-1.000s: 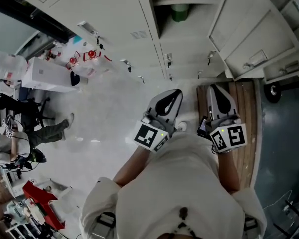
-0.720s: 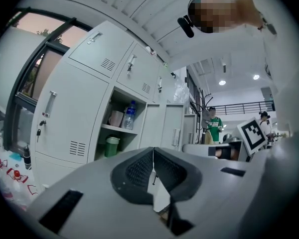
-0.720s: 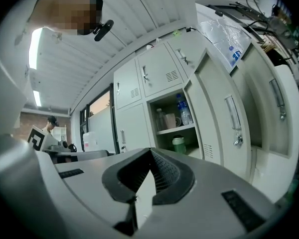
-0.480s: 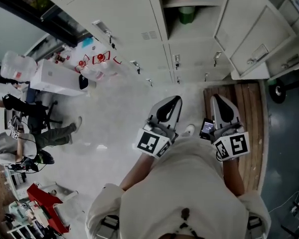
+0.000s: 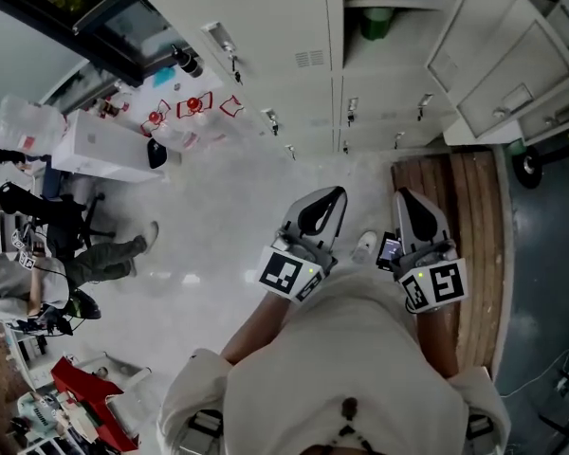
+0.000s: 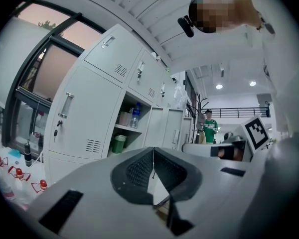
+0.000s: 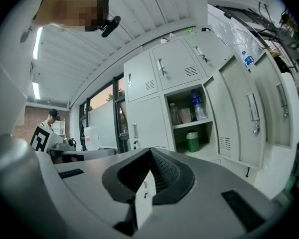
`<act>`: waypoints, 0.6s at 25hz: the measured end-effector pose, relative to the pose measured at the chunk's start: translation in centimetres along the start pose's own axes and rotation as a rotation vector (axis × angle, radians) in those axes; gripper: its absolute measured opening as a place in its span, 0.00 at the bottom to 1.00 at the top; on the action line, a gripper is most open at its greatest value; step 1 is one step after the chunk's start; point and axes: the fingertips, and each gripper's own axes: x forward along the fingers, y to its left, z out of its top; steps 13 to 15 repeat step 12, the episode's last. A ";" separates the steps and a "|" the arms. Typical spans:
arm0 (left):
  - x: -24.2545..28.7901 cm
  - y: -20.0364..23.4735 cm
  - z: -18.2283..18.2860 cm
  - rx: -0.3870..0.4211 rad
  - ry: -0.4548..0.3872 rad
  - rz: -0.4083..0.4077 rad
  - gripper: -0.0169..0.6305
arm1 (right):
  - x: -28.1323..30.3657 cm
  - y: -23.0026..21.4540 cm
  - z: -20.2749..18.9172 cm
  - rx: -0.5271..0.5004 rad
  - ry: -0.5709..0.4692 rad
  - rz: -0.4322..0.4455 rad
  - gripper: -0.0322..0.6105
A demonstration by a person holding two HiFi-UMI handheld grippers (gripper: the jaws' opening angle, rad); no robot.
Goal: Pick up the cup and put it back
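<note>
Pre-reach: both tongs shut and empty, cup not yet touched.
Left gripper (image 6: 152, 150) and right gripper (image 7: 150, 151) are held closed with nothing between the jaws. The green cup (image 7: 192, 141), probably the target, is seen in the open locker (image 7: 181, 138), well apart. If the jaws aren't opened before the reach, the cup could be knocked over.

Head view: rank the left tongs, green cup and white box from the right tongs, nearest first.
1. The left tongs, just beside the right tongs, on their left.
2. The green cup, ahead on the open locker shelf.
3. The white box, far off to the left.
</note>
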 end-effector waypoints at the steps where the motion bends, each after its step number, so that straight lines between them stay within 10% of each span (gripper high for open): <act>1: -0.8 0.5 0.1 -0.002 0.001 -0.005 0.04 | 0.3 0.9 -0.1 0.000 -0.001 -0.005 0.09; 15: -10.3 4.1 0.9 -0.009 -0.004 -0.059 0.04 | 1.1 11.4 -2.3 0.010 -0.005 -0.060 0.09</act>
